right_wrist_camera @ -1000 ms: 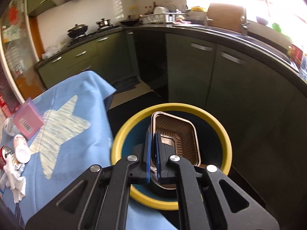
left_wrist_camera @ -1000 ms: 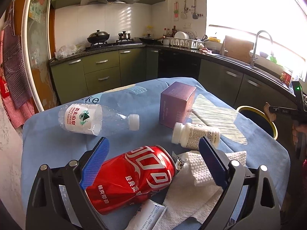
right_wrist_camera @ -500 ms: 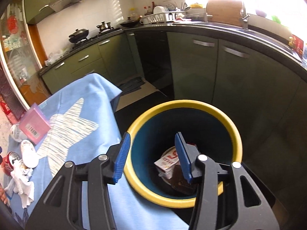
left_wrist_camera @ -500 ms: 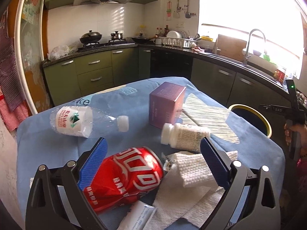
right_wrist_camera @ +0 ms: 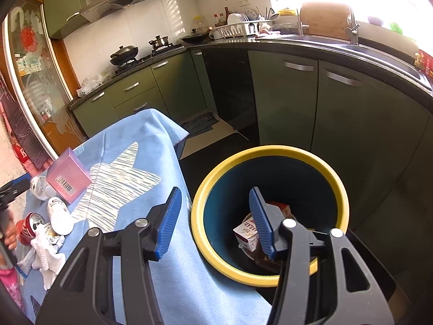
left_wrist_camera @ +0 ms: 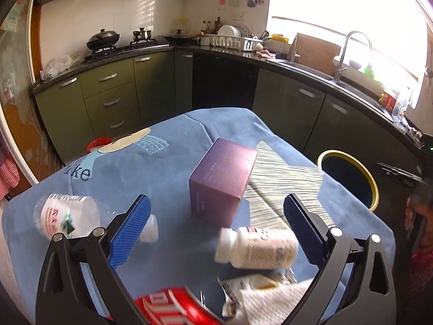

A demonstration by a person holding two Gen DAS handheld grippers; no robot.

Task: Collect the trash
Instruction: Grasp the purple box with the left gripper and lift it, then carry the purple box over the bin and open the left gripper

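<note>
On the blue tablecloth lie a purple box (left_wrist_camera: pixel 223 178), a white pill bottle (left_wrist_camera: pixel 257 249), a clear water bottle (left_wrist_camera: pixel 67 218), a crushed red can (left_wrist_camera: pixel 173 306) and a paper towel (left_wrist_camera: pixel 270 306). My left gripper (left_wrist_camera: pixel 216 201) hangs open above them, with the box and pill bottle framed between its fingers and nothing touched. My right gripper (right_wrist_camera: pixel 214 193) is over the yellow-rimmed bin (right_wrist_camera: pixel 270 151). Its jaws are opening and hold nothing. Inside the bin lie a small carton (right_wrist_camera: pixel 247 233) and a brown tray (right_wrist_camera: pixel 263 260).
The bin (left_wrist_camera: pixel 324 157) stands on the floor just off the table's right edge. Dark green cabinets (right_wrist_camera: pixel 284 103) and a counter with a sink run behind it. A person's hand (left_wrist_camera: pixel 418 216) shows at the right edge. A small wrapper (left_wrist_camera: pixel 243 284) lies by the towel.
My right gripper opened and the brown tray dropped from it into the bin. My left gripper moved forward over the red can, so the purple box and pill bottle now sit closer.
</note>
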